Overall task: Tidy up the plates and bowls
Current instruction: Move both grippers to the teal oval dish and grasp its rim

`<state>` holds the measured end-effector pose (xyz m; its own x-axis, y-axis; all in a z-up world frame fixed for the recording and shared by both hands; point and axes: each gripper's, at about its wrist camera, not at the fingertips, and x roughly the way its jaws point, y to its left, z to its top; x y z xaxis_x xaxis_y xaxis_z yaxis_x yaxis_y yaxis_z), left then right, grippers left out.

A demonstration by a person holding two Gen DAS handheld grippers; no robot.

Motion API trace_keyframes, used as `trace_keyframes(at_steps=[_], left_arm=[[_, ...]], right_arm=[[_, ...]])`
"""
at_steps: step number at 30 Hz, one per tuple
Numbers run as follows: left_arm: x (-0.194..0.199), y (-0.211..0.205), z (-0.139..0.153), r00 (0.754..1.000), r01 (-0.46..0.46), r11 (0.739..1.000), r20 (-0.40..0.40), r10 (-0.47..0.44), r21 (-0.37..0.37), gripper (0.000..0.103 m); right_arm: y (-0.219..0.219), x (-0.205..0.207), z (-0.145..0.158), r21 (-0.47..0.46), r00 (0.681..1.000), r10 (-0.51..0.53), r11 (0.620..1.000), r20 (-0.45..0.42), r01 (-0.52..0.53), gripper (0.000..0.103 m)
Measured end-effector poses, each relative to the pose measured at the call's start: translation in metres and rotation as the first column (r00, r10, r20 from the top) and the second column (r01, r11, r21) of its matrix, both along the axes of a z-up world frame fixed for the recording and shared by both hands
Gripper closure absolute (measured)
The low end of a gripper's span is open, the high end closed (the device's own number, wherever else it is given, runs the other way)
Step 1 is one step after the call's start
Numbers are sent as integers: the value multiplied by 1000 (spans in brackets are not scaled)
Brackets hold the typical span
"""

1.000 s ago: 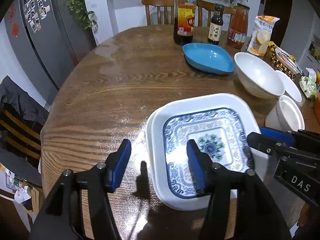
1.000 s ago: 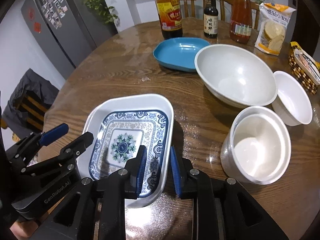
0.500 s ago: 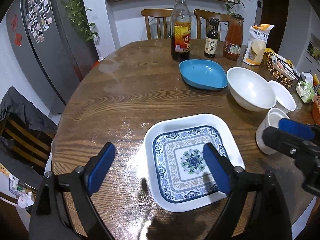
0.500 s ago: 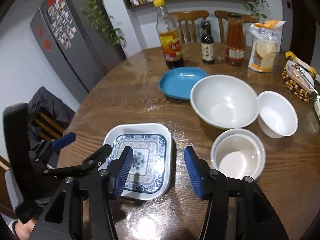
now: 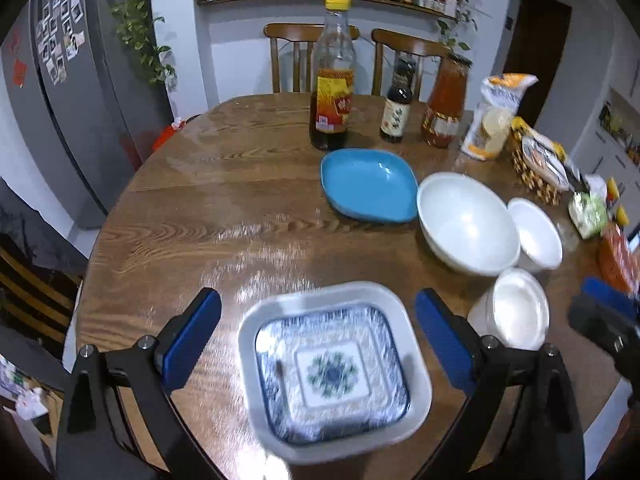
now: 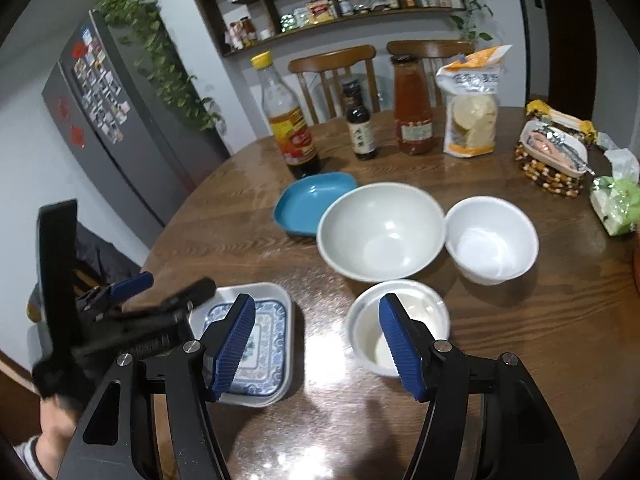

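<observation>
A blue-patterned square plate (image 5: 332, 372) lies nested in a white square plate (image 5: 260, 312) near the table's front edge; the pair also shows in the right wrist view (image 6: 264, 344). My left gripper (image 5: 318, 340) is open and empty, raised above the stack. My right gripper (image 6: 316, 344) is open and empty, raised between the stack and a small white cup-like bowl (image 6: 400, 320). A blue dish (image 5: 368, 184), a large white bowl (image 5: 466, 222) and a smaller white bowl (image 5: 534, 234) sit further back.
Three bottles (image 5: 332, 92) and a snack bag (image 5: 496, 116) stand at the back of the round wooden table (image 5: 200, 216). A woven basket (image 6: 552, 160) and green packet (image 6: 616, 204) sit at the right. Chairs stand behind, a fridge at left.
Both grippers let go of the plate stack, opened wide and pulled back and up from it. The stack stays on the table.
</observation>
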<state>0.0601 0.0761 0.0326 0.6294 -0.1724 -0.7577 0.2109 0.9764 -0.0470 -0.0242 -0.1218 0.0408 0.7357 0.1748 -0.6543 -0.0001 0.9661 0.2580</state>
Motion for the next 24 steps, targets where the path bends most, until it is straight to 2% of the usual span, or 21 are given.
trace_keyframes(at_steps=[5, 9, 13, 15, 16, 18, 19, 22, 23, 24], left_arm=[[39, -7, 1, 998, -52, 998, -27, 51, -26, 5], [84, -23, -11, 995, -86, 996, -60, 86, -11, 5], [126, -43, -37, 990, -67, 997, -126, 70, 30, 14], [144, -51, -54, 980, -57, 998, -188, 63, 35, 30], [151, -52, -62, 974, -62, 998, -217, 67, 31, 35], [161, -52, -76, 961, -77, 997, -266, 79, 17, 52], [164, -53, -82, 956, -82, 997, -282, 82, 13, 56], [166, -56, -84, 962, -62, 997, -263, 70, 38, 73], [167, -57, -85, 963, -43, 998, -266, 51, 35, 85], [166, -60, -84, 963, -22, 999, -267, 33, 45, 91]], right_arm=[[-15, 5, 9, -8, 1000, -25, 1000, 19, 25, 37], [-22, 14, 11, -6, 999, -34, 999, 20, 34, 36], [-28, 20, 8, -3, 999, -43, 999, 7, 43, 36], [-31, 22, 5, -2, 999, -48, 999, -3, 48, 36], [-32, 23, 4, 0, 999, -50, 999, -8, 50, 36], [-36, 25, 2, 0, 998, -58, 998, -17, 58, 36], [-38, 26, 1, -1, 998, -63, 998, -22, 63, 36], [-41, 31, -1, 1, 997, -71, 997, -33, 71, 36], [-41, 32, -2, 2, 997, -70, 998, -35, 70, 36], [-40, 35, -2, 3, 997, -66, 998, -37, 66, 36]])
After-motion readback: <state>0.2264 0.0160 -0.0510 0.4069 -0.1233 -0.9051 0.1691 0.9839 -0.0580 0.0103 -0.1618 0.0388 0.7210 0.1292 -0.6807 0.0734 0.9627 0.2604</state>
